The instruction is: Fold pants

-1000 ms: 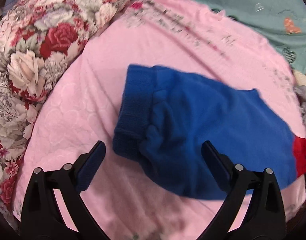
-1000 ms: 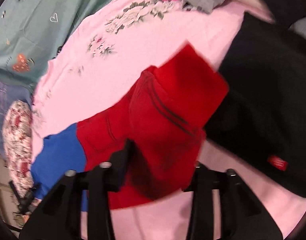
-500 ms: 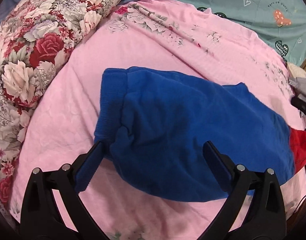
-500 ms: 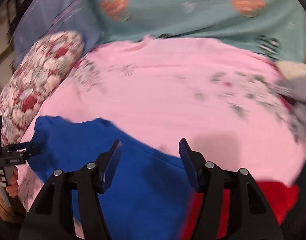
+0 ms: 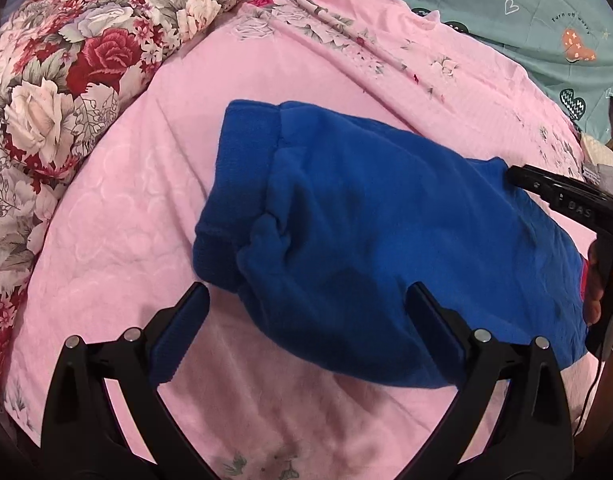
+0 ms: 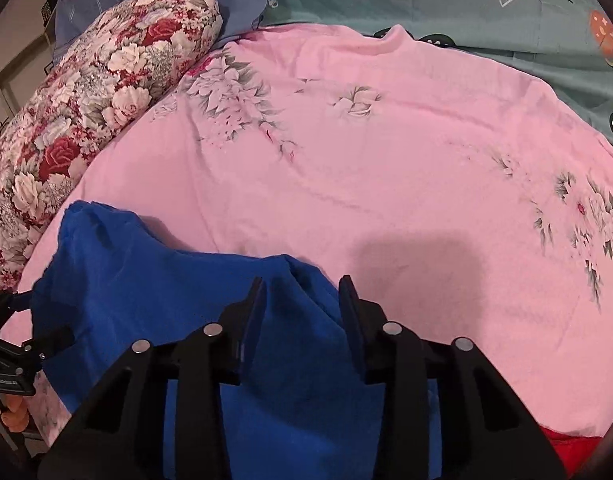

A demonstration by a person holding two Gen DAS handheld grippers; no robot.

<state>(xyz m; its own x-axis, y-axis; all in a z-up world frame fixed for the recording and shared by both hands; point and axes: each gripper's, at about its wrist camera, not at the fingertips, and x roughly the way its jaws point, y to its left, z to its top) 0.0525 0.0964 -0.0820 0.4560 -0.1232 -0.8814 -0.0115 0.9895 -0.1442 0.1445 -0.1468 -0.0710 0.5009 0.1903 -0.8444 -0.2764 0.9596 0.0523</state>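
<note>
Blue fleece pants (image 5: pixel 386 232) lie bunched on the pink bedspread (image 5: pixel 126 208), ribbed waistband to the left. They also show in the right wrist view (image 6: pixel 166 280). My left gripper (image 5: pixel 306 320) is open, its fingers straddling the pants' near edge. My right gripper (image 6: pixel 302 300) is open but narrowed, jaws on either side of a raised fold at the pants' far corner. It shows in the left wrist view (image 5: pixel 554 192) at the right. A sliver of red cloth (image 6: pixel 566 448) peeks out at the lower right.
A floral pillow (image 5: pixel 66 80) lies along the left side. A teal patterned sheet (image 5: pixel 526 8) covers the far side of the bed. The pink bedspread (image 6: pixel 386 160) stretches flat beyond the pants.
My right gripper has swung from the red cloth over to the pants' far corner and narrowed around a fold. My left gripper stays open at the near edge.
</note>
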